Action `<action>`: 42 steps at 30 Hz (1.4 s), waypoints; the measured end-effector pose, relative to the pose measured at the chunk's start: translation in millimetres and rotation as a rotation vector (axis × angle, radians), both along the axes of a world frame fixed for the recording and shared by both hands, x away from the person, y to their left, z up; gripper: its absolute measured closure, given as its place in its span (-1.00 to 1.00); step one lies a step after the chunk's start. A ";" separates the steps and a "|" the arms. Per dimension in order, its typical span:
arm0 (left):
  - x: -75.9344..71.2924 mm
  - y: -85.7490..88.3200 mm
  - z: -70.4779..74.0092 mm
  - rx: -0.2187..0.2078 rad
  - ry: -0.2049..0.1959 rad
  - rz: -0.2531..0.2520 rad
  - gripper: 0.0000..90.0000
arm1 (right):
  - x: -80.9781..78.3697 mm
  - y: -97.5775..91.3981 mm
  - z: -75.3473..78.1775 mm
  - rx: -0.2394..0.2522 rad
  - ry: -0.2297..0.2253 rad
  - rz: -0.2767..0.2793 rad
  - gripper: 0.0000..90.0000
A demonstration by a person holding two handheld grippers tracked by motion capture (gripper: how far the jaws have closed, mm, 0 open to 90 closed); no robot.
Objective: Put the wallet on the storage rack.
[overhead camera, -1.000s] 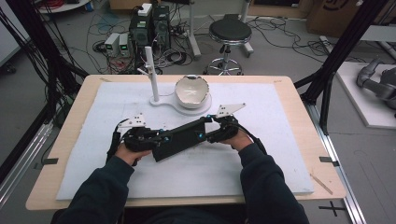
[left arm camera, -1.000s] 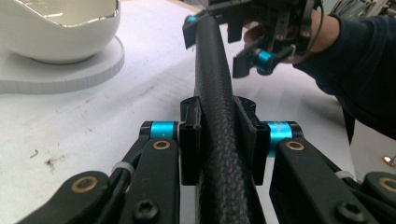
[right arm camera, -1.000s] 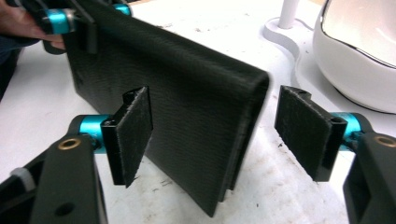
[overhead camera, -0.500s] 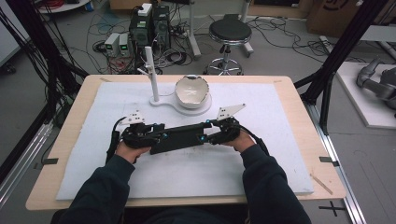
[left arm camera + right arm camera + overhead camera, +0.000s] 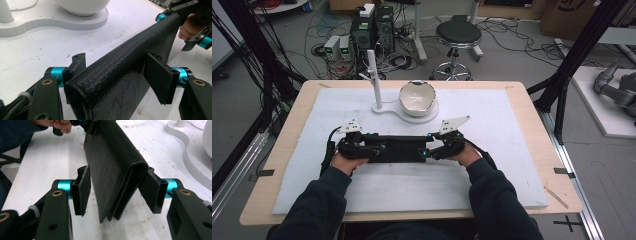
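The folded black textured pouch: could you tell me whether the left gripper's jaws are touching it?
Apart: the left gripper view shows gaps between both jaws and the pouch.

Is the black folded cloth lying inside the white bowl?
No, the black folded cloth is between both tongs, well in front of the white bowl.

Both forearms are brought in from the bottom edge in dark sleeves, elbows out, wrists angled inward twd each other. L gripper [image 5: 371, 148] is held in the L hand [image 5: 343, 159], R gripper [image 5: 431, 150] in the R hand [image 5: 464, 154], tips facing one another, approx level over the table. L jaws have just been opening & are seen standing apart. R jaws are likewise parted, one pad clear, the other's contact can't be told.
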State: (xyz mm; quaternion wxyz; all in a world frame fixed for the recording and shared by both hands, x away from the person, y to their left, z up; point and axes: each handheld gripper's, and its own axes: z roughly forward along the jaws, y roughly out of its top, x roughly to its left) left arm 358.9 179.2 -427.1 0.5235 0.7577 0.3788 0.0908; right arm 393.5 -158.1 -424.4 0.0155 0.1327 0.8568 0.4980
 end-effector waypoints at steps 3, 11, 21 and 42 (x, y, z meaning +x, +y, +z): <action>1.2 -1.7 -1.7 -0.022 0.002 0.011 -0.23 | 2.0 2.6 -2.4 0.019 0.007 -0.012 0.05; 0.3 -1.4 2.2 -0.037 -0.054 0.028 -0.25 | 6.7 -4.2 0.0 0.048 0.053 -0.049 0.64; -1.2 39.6 17.1 -0.044 -0.125 0.180 -0.23 | -1.4 -64.8 14.9 0.054 -0.029 -0.215 0.65; -0.6 69.3 12.9 0.013 -0.137 0.296 -0.20 | -4.0 -48.8 -22.2 -0.113 -0.035 -0.201 0.60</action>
